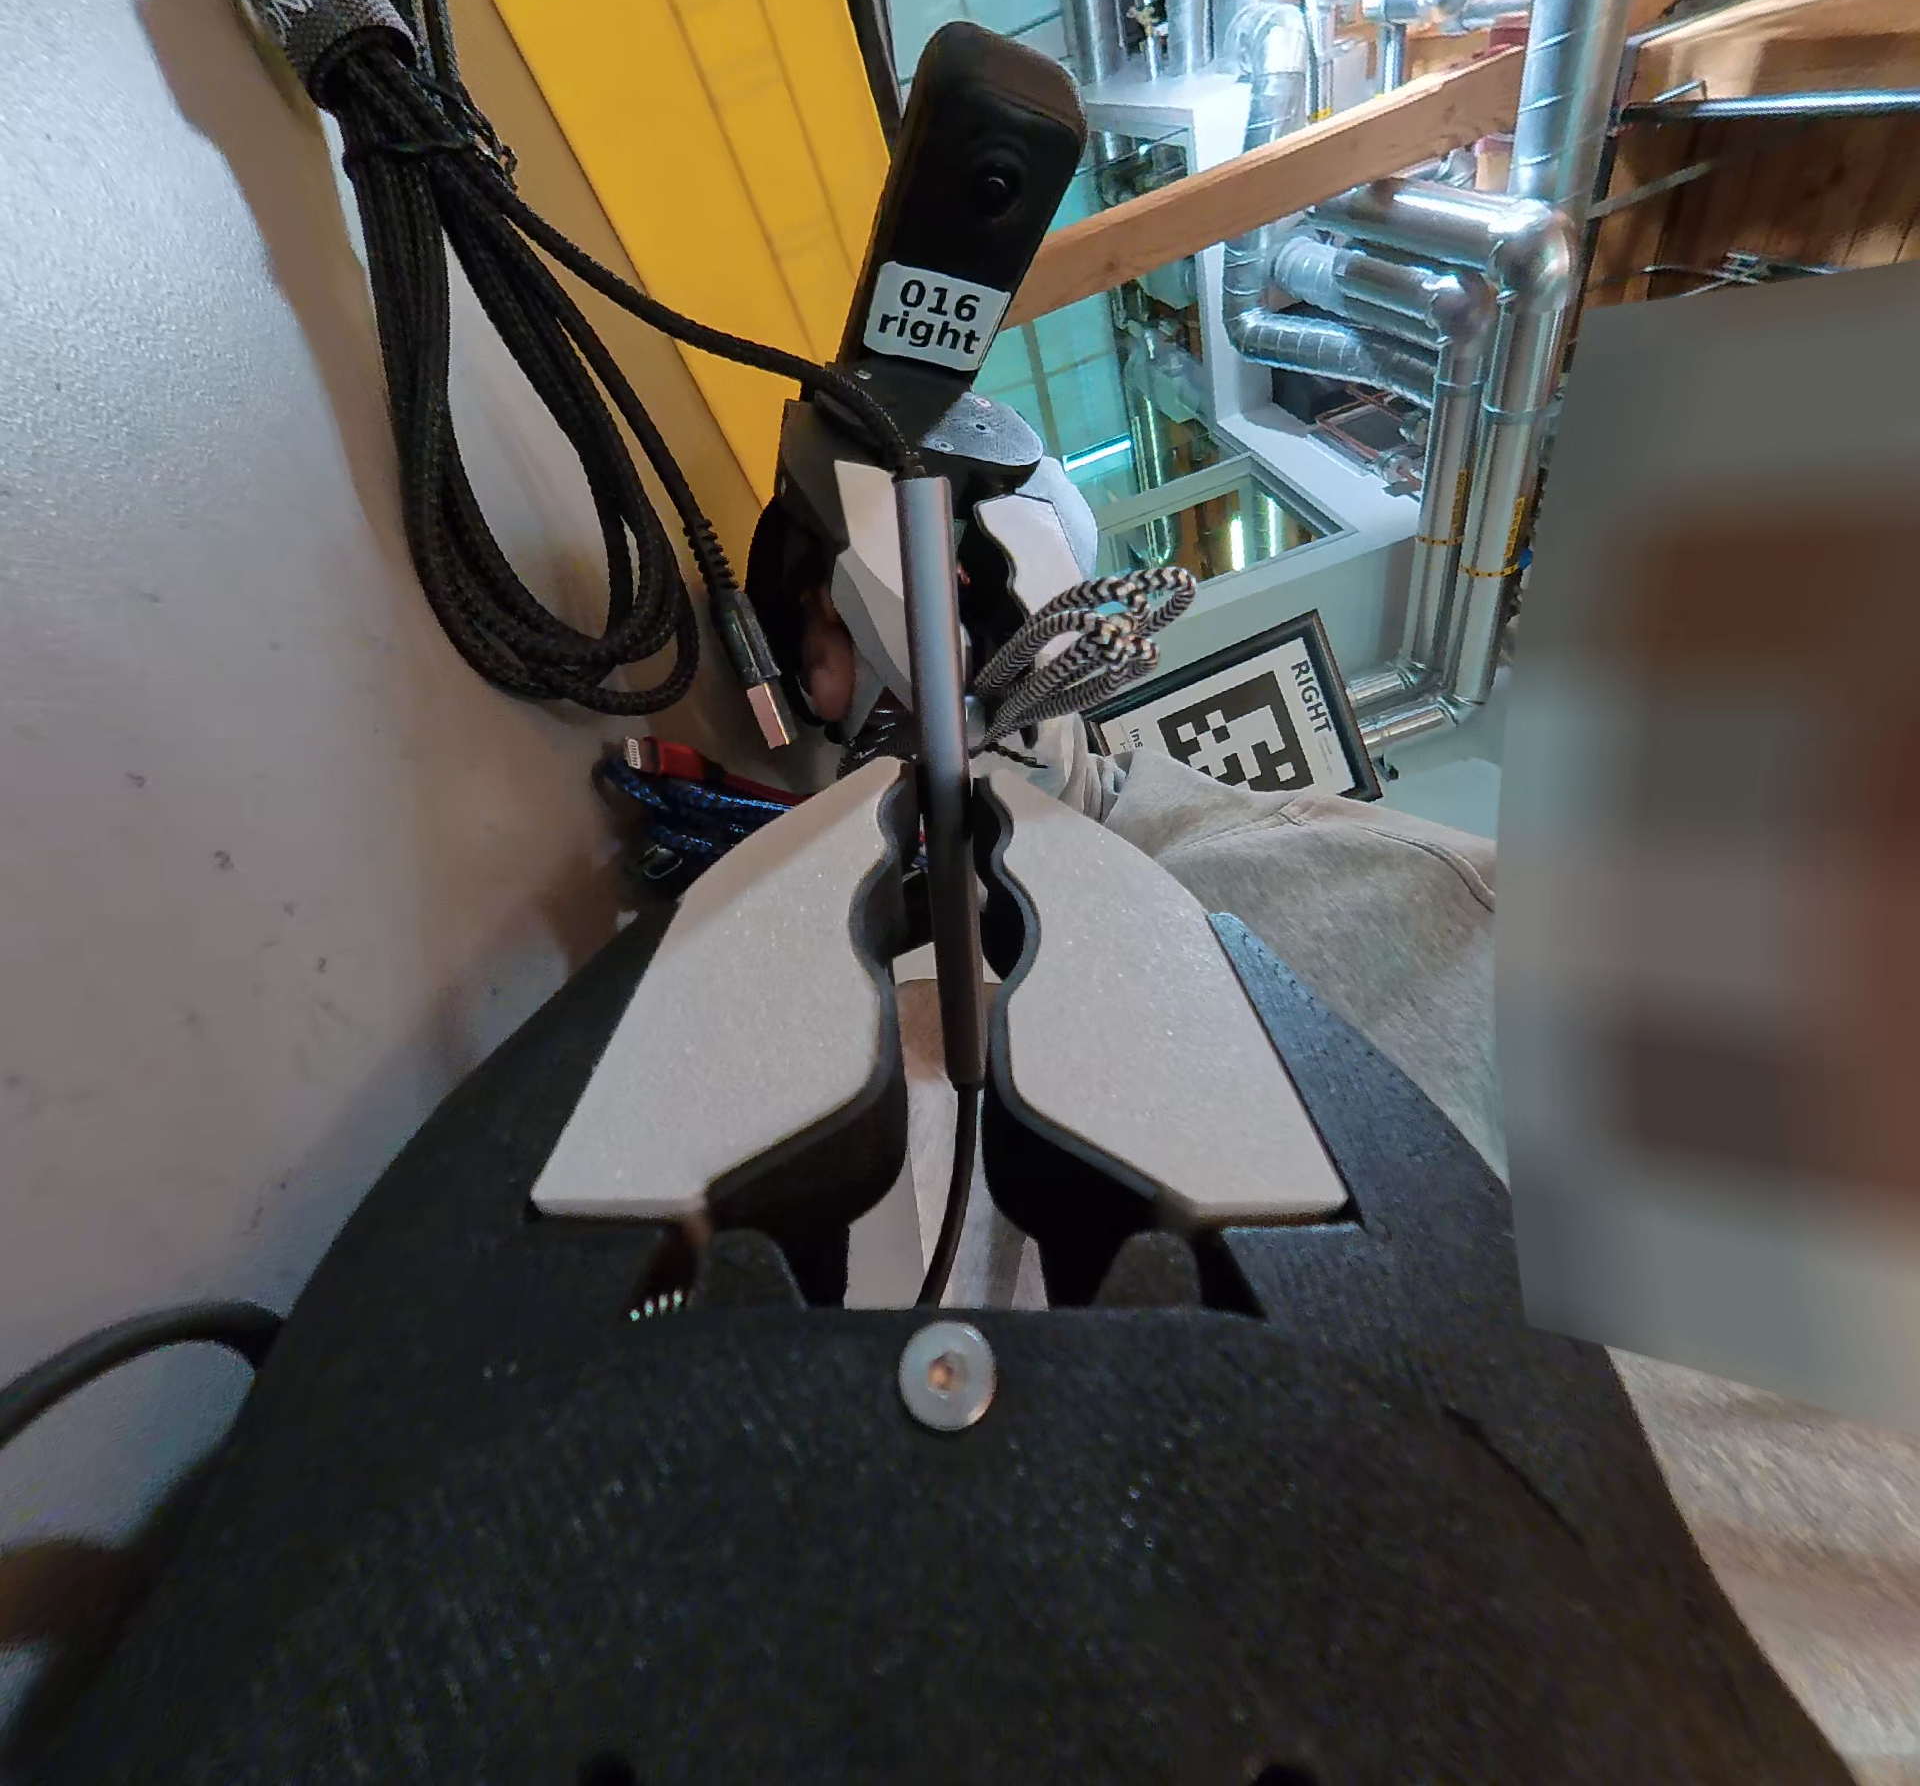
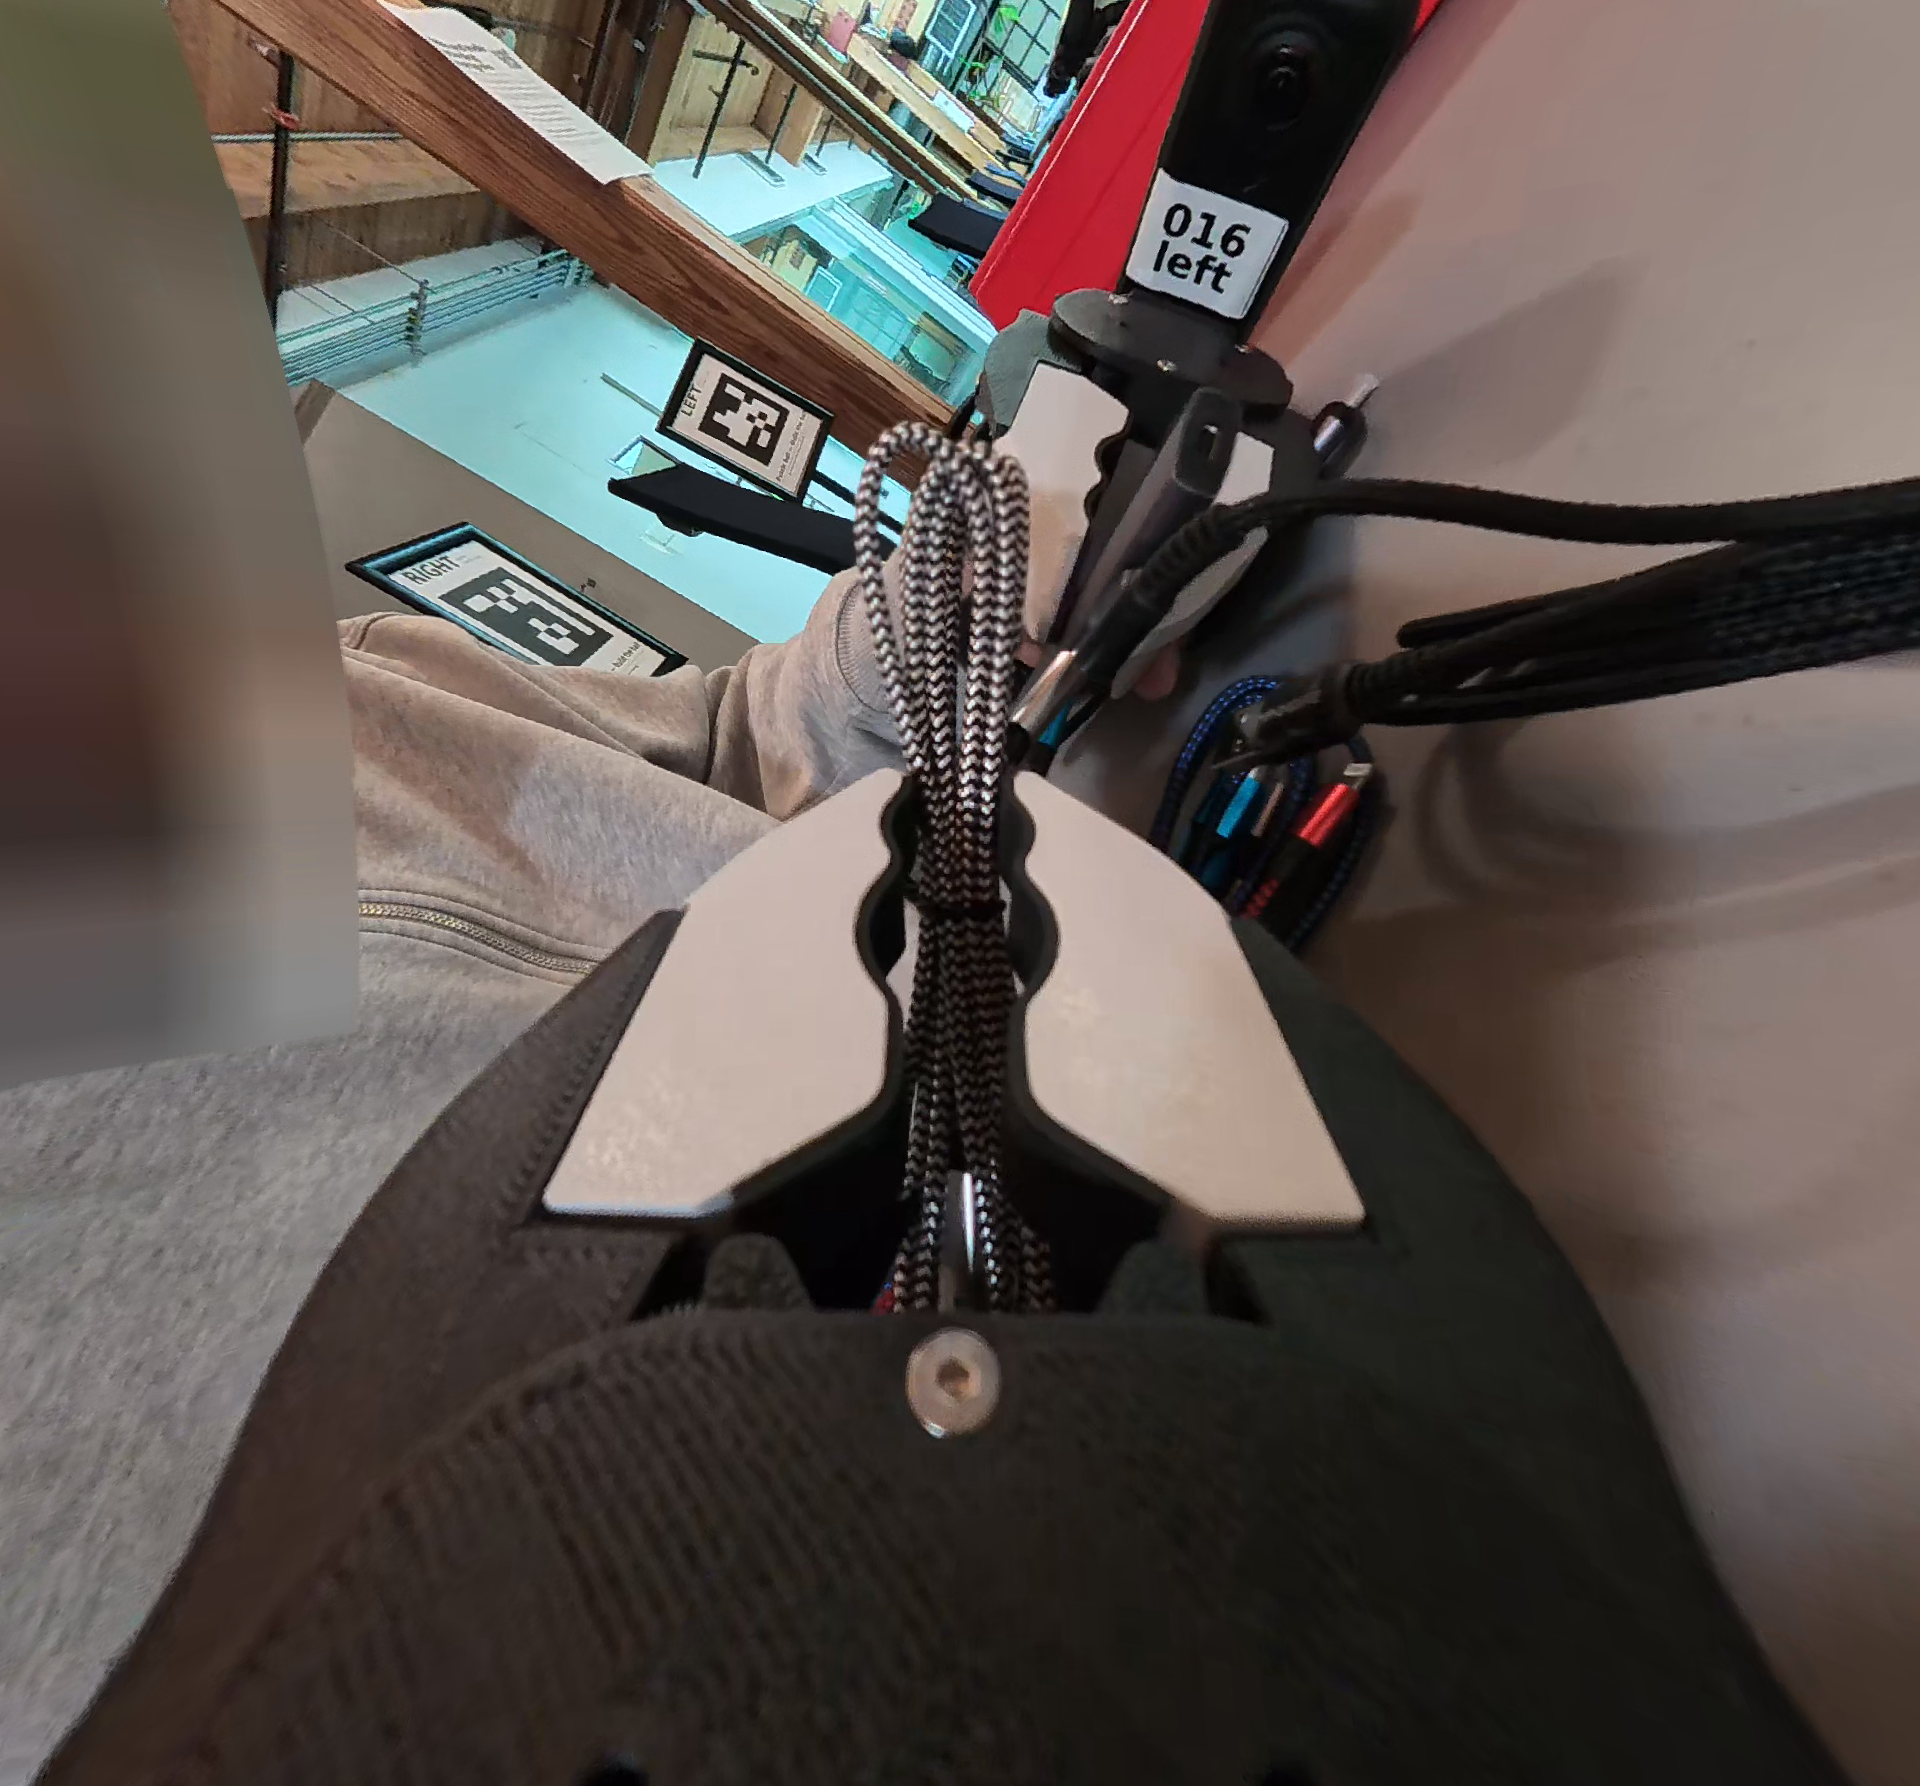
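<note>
Left wrist view: the left gripper [image 1: 940,863] fills the lower half, its jaws clamped on a slim grey adapter bar [image 1: 935,697] that runs up from centre toward 12 o'clock, a thin black lead trailing from its lower end. Facing it at 12 o'clock is the right gripper [image 1: 935,531], a camera mounted above it, with a black-and-white braided cable [image 1: 1081,640] looping out at 1 o'clock. A strapped black cable bundle [image 1: 457,365] hangs at 10 o'clock against a pale table [image 1: 156,697]. Right wrist view: the right gripper [image 2: 956,853] has its jaws pressed together on the folded braided cable [image 2: 935,614], whose loops rise toward 12 o'clock. The left gripper [image 2: 1153,531] sits at 1 o'clock holding the grey bar, black cables stretching to 3 o'clock; blue and red cables [image 2: 1268,822] lie at 3 o'clock on the table. Judging by both grips, steady, even pressure keeps each piece from twisting.
</note>
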The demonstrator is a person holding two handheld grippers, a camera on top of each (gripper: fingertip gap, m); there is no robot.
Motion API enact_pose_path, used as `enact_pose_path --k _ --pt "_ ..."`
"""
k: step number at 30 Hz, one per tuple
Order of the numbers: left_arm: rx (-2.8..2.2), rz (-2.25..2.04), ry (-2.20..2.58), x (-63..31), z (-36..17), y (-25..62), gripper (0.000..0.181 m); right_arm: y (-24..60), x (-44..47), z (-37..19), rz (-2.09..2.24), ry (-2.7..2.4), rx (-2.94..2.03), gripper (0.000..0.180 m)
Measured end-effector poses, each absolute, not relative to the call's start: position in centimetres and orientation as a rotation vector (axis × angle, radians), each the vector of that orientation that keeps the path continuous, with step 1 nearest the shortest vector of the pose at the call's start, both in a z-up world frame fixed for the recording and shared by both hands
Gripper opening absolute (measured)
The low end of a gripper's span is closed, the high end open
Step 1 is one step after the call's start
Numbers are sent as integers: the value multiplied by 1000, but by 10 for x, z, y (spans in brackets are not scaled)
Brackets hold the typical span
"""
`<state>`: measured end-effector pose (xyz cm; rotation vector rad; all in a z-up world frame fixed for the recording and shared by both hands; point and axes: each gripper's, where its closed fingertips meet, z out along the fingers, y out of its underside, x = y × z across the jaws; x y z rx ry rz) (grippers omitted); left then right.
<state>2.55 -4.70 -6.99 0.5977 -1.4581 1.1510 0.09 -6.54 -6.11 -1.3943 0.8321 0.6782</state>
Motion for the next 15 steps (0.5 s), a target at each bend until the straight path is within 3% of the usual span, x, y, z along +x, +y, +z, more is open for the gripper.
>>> enact_pose_path --k 15 --pt "599 1156 -1449 26 -69 -47 9 -69 11 -68 458 863 -1506 15"
